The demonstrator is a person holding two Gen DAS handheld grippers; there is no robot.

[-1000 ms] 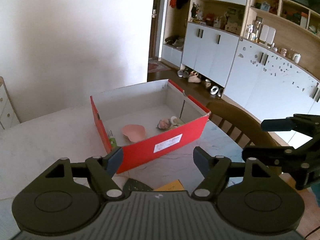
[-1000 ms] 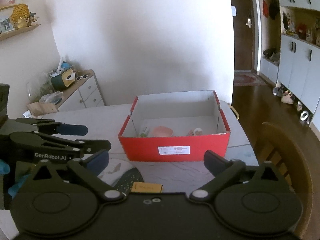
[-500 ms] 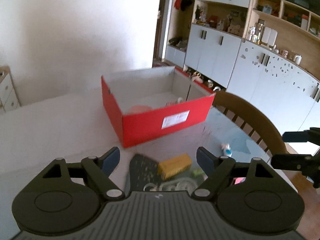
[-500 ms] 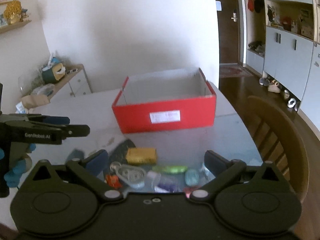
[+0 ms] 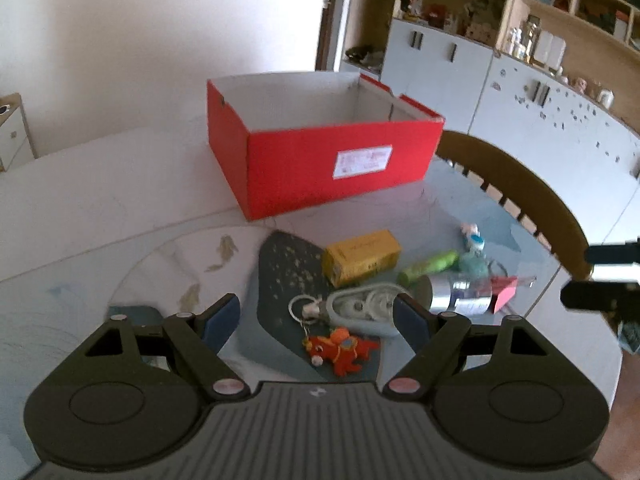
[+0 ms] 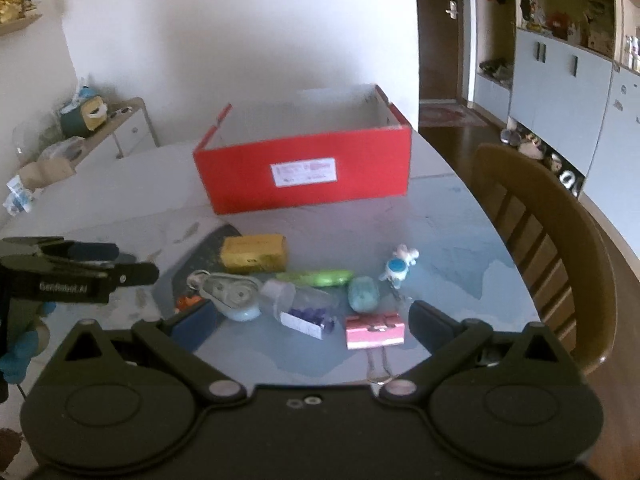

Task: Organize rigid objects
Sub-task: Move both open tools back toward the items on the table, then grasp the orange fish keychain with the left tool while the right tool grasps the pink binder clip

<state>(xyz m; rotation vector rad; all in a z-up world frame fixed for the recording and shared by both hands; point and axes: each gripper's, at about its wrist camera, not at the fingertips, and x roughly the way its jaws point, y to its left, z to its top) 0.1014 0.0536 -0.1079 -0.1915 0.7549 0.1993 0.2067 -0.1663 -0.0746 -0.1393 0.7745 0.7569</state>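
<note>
A red box (image 5: pixel 320 160) (image 6: pixel 304 168) stands open-topped at the far side of the table. Near the front edge lies a cluster of small items: a yellow carton (image 5: pixel 362 258) (image 6: pixel 254 258), a green tube (image 5: pixel 430 266) (image 6: pixel 316 277), a grey-blue case with a key ring (image 5: pixel 360 308) (image 6: pixel 230 294), an orange toy fish (image 5: pixel 340 350), a clear bottle (image 5: pixel 460 298) (image 6: pixel 304 308), a pink binder clip (image 6: pixel 374 332) and a small blue figure (image 6: pixel 398 266). My left gripper (image 5: pixel 316 322) hangs open above the fish and case. My right gripper (image 6: pixel 312 324) is open above the bottle and clip.
A dark mat (image 5: pixel 280 280) lies under part of the cluster. A wooden chair (image 6: pixel 548 248) stands at the table's right edge. Cabinets (image 5: pixel 540 120) line the right wall and a low dresser (image 6: pixel 100 132) stands at the left. A blue-gloved hand (image 6: pixel 20 352) holds the left gripper.
Both grippers have come down and back toward the table's front edge. The box's inside has dropped out of sight and the cluster of small items has come into view beneath the fingers.
</note>
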